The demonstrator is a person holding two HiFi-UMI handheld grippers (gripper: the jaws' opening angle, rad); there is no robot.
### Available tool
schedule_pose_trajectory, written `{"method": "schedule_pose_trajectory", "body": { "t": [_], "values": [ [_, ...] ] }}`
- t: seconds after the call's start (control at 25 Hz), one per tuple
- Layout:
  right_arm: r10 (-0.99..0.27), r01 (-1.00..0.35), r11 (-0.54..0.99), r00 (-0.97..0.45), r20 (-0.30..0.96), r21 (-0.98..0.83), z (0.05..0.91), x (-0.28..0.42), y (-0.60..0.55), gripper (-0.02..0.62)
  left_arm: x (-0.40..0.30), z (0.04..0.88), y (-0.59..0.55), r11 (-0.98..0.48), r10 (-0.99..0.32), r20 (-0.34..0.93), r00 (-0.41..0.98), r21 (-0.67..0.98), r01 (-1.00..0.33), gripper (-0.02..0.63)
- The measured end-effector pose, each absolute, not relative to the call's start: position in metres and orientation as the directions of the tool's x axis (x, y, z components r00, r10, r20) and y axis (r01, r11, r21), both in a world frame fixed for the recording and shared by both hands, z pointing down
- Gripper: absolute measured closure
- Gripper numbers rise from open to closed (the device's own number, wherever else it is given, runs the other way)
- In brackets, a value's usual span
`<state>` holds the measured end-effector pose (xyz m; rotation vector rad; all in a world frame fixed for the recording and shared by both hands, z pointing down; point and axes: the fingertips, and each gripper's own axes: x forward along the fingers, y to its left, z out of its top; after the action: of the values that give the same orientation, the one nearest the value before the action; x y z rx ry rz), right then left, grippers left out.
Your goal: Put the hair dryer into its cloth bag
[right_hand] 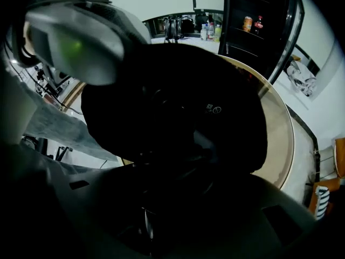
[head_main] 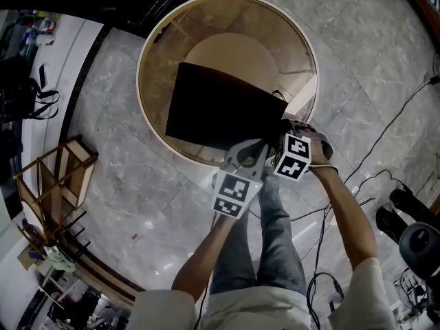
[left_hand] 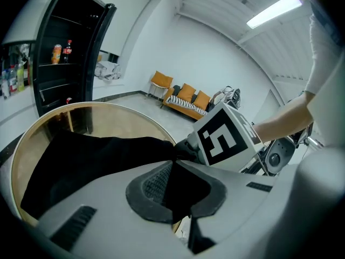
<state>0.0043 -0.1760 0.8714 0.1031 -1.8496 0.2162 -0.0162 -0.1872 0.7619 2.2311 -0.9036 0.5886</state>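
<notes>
A black cloth bag lies flat on the round wooden table. My left gripper is shut on the bag's near edge, and in the left gripper view the black cloth runs in between the closed pads. My right gripper is at the bag's near right corner, pointing steeply down. Its jaws are closed on the black hair dryer, which fills the right gripper view and shows small printed marks; the jaw tips are lost in the dark. A thin cord loops up beside the corner.
The table edge is just ahead of the person's legs. A wooden frame stand is on the floor at left. Cables and black gear lie at right. A black shelf unit stands beyond the table.
</notes>
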Motion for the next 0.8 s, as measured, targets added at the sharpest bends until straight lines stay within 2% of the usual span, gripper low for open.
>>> {"method": "schedule_pose_trajectory", "body": {
  "t": [0.24, 0.8],
  "values": [
    [0.041, -0.156, 0.984, -0.291, 0.956, -0.090, 0.872, -0.013, -0.187, 0.414, -0.014, 0.760, -0.189, -0.543, -0.438, 0.589, 0.679, 0.428, -0.722, 0.568],
    [-0.001, -0.070, 0.997, -0.415, 0.910, -0.031, 0.881, -0.044, -0.198, 0.410, -0.025, 0.770, -0.187, -0.518, -0.402, 0.521, 0.753, 0.549, -0.656, 0.568]
  ]
}}
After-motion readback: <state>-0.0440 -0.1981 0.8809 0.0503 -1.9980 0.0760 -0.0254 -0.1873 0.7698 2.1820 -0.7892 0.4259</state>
